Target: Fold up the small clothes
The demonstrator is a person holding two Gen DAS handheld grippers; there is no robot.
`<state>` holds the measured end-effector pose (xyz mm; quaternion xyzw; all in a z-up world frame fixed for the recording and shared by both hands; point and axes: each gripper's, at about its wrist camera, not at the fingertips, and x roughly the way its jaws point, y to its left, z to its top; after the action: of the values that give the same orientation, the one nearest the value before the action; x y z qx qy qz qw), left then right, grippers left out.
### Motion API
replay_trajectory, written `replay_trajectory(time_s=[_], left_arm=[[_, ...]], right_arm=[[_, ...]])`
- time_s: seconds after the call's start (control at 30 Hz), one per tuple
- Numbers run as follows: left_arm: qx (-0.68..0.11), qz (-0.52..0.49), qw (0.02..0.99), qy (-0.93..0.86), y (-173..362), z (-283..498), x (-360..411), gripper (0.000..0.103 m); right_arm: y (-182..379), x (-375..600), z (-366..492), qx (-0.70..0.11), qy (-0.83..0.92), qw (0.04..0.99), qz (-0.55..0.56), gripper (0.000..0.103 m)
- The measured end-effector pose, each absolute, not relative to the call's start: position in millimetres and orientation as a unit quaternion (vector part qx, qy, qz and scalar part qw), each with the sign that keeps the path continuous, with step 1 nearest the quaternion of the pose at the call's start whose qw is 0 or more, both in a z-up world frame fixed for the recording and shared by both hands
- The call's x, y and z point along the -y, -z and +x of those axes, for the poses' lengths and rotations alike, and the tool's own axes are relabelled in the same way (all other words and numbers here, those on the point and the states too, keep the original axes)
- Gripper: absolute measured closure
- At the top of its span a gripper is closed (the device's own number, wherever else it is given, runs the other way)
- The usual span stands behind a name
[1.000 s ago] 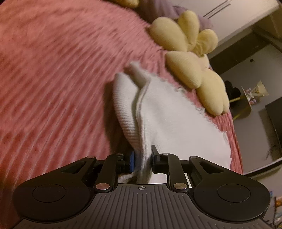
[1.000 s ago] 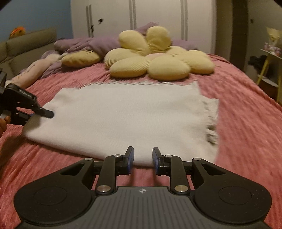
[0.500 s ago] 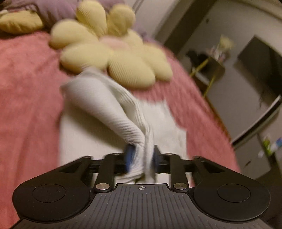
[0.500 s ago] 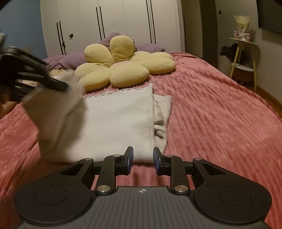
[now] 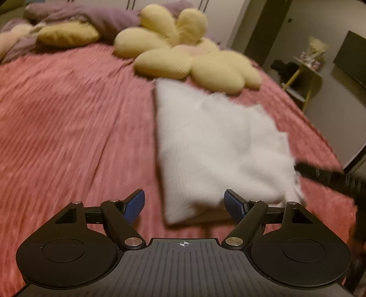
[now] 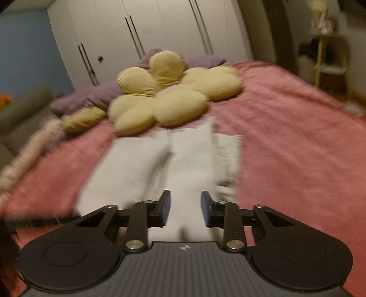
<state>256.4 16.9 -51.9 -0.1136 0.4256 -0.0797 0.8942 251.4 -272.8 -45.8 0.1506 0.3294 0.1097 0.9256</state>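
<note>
A white knit garment (image 5: 219, 141) lies folded on the pink bedspread (image 5: 73, 128), blurred by motion. My left gripper (image 5: 184, 203) hovers at its near left corner. Its jaws are opening wide, the blue pads (image 5: 135, 205) stand clear of the cloth, and only the corner lies between them. In the right wrist view the same garment (image 6: 183, 160) runs lengthwise away from me. My right gripper (image 6: 185, 209) is over its near edge with jaws opening; cloth shows in the gap and the pads do not press it. The right gripper's dark finger (image 5: 329, 177) reaches in at the cloth's right edge.
A yellow flower-shaped cushion (image 5: 194, 61) lies just beyond the garment, with purple bedding (image 5: 91, 20) behind it. White wardrobe doors (image 6: 148, 34) stand past the bed. A small yellow side table (image 5: 304, 75) is off the bed's right side.
The left gripper carried the garment's left edge over to the right, then let go and opened wide. The garment now lies narrower. The right gripper's jaws widened and moved over the near edge.
</note>
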Motion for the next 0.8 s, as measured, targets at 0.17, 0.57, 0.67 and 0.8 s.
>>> replay_trajectory(time_s=[0.17,0.57,0.67,0.8], left_arm=[[-0.434,-0.119,0.890,0.077,66,259,-25,0.020],[-0.435,-0.115,0.890,0.077,78,260,-25,0.015],[-0.436,-0.112,0.890,0.077,79,259,-24,0.014],[-0.439,-0.107,0.889,0.073,78,260,-22,0.014]], right_arm=[[60,253,298,-0.370,-0.158,0.891,0.210,0.058],[84,222,343,-0.406,-0.186,0.863,0.236,0.081],[83,218,344,-0.404,-0.190,0.868,0.215,0.079],[84,217,351,-0.417,-0.189,0.861,0.220,0.069]])
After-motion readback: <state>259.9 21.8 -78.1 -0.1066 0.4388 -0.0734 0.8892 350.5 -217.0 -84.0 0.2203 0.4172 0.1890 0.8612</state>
